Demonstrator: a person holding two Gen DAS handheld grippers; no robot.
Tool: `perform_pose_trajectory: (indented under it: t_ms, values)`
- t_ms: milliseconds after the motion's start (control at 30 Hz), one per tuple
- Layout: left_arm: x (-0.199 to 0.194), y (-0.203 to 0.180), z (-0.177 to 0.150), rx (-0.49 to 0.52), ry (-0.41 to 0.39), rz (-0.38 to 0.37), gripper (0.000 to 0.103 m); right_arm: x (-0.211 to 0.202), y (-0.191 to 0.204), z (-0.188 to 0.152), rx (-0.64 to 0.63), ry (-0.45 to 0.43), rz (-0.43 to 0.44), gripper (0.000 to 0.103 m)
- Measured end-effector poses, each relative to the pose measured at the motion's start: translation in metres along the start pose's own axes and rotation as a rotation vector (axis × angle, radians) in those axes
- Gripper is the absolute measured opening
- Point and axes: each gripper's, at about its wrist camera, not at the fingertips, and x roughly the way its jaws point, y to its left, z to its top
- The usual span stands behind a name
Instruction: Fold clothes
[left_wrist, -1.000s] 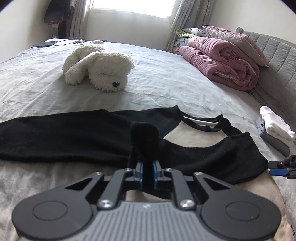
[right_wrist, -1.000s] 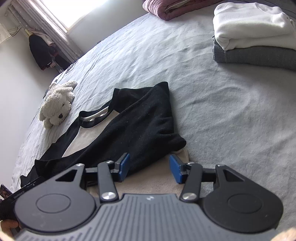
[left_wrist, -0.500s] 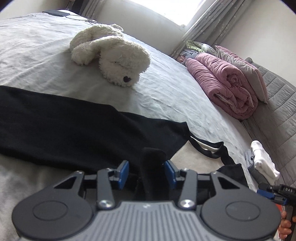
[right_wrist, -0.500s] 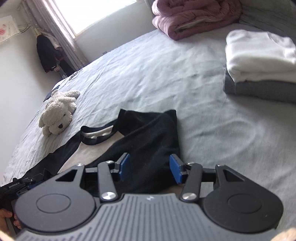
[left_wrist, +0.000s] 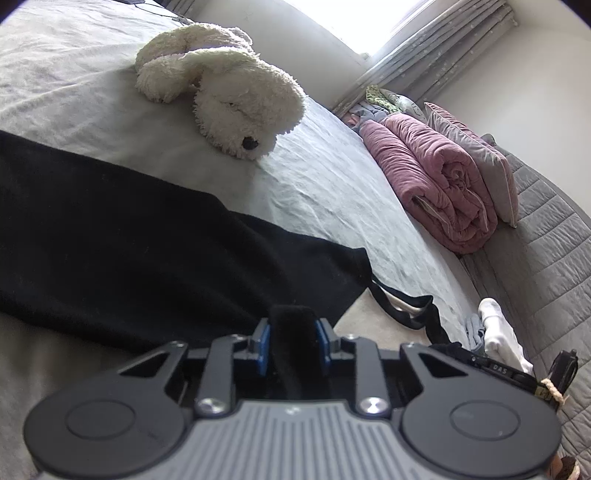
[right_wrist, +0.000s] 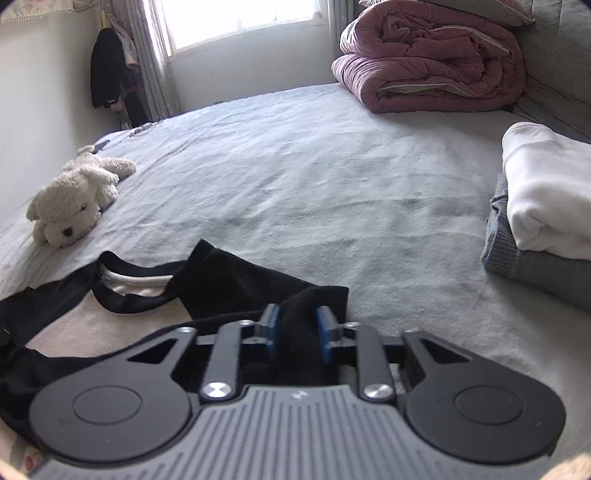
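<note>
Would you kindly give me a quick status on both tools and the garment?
Left tool shut on black sleeve. Right tool shut on the other black sleeve. Shirt flat on bed. Nothing in the way.

sleeve in my left gripper: black fabric sits between the pads, but I can't tell if they actually touch it
black top: runs off the left edge of the left view, so no idea where that sleeve ends
right gripper: same deal, cloth between the blue pads, contact is hidden
folded stack: cut off at the right edge
dark clothes in the corner: too small to make out
</note>
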Motion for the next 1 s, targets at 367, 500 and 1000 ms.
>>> perform_pose_trajectory:
  t_ms: [367, 500, 1000]
  values:
    - [-0.02, -0.022, 0.013, 0.078, -0.17, -0.051, 0.009, -0.022, -0.013, -0.01, 0.066, -0.202, -0.095, 0.004]
    - [-0.014, -0.017, 0.016, 0.085, -0.151, 0.027, 0.024, -0.009, -0.017, -0.01, 0.077, -0.137, -0.066, 0.006]
    - [-0.018, -0.012, 0.008, 0.039, 0.014, 0.164, 0.043, -0.049, -0.008, -0.008, 0.073, -0.093, -0.025, 0.043]
